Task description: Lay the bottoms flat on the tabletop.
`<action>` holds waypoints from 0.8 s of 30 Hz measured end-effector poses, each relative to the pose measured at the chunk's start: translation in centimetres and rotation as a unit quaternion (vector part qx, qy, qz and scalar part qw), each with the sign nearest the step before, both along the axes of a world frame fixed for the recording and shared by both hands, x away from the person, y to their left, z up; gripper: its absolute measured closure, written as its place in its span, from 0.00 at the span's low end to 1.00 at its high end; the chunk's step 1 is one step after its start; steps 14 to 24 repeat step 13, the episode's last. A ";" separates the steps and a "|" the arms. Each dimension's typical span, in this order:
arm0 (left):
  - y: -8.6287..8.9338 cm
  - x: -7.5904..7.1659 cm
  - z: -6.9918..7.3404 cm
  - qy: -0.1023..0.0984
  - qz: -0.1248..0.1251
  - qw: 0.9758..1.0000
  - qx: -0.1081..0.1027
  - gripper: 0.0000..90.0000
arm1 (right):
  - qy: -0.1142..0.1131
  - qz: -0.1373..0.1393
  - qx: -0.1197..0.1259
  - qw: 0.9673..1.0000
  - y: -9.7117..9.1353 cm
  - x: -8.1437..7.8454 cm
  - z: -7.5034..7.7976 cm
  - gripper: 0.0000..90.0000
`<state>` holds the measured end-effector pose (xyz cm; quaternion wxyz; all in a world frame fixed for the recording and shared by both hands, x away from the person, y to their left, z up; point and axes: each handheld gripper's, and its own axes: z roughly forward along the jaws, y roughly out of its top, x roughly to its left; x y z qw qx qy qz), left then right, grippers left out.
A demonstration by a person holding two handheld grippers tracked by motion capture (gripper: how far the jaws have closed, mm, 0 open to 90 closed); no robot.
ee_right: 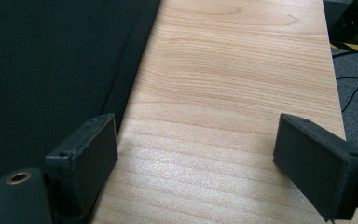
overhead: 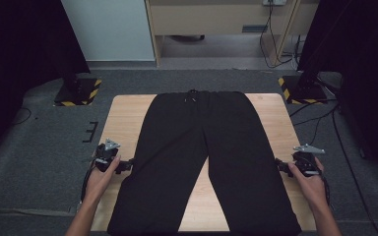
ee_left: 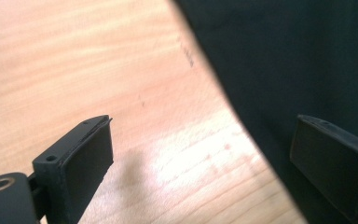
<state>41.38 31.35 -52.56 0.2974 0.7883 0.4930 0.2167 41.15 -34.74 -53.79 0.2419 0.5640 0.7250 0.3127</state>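
Black trousers (overhead: 197,147) lie flat on a light wooden table (overhead: 123,118), waistband at the far side, legs spread toward me. My left gripper (overhead: 127,164) sits at the outer edge of the left leg. In the left gripper view it (ee_left: 200,158) is open, one jaw over bare wood (ee_left: 74,60), the other over the black cloth (ee_left: 298,60). My right gripper (overhead: 279,164) sits at the outer edge of the right leg. It (ee_right: 198,158) is open too, its left jaw at the cloth's edge (ee_right: 51,60), its right jaw over wood (ee_right: 233,84). Nothing is gripped.
Grey carpet surrounds the table. Stand bases with yellow-black stripes sit at the back left (overhead: 78,91) and back right (overhead: 300,88). Cables (overhead: 325,118) trail along the floor on the right. A wooden desk (overhead: 216,19) stands beyond the table.
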 end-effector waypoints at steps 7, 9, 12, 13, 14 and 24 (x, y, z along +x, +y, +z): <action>1.0 -0.6 -1.1 -0.003 0.012 1.000 -0.024 0.02 | 0.000 0.006 0.000 1.000 0.2 -0.7 0.0 0.15; 1.3 -0.9 -1.1 -0.003 0.015 1.000 -0.024 0.02 | 0.000 0.009 0.001 1.000 0.3 -1.2 0.0 0.15; 1.4 -1.1 -1.1 -0.003 0.015 1.000 -0.024 0.02 | 0.000 0.008 0.001 1.000 0.3 -1.6 0.0 0.15; 1.4 -1.1 -1.1 -0.003 0.015 1.000 -0.024 0.02 | -0.001 0.008 0.000 1.000 0.3 -1.7 0.0 0.15; 1.4 -1.1 -1.1 -0.003 0.015 1.000 -0.024 0.02 | -0.001 0.008 0.000 1.000 0.3 -1.7 0.0 0.15; 1.4 -1.1 -1.1 -0.003 0.015 1.000 -0.024 0.02 | -0.001 0.008 0.000 1.000 0.3 -1.7 0.0 0.15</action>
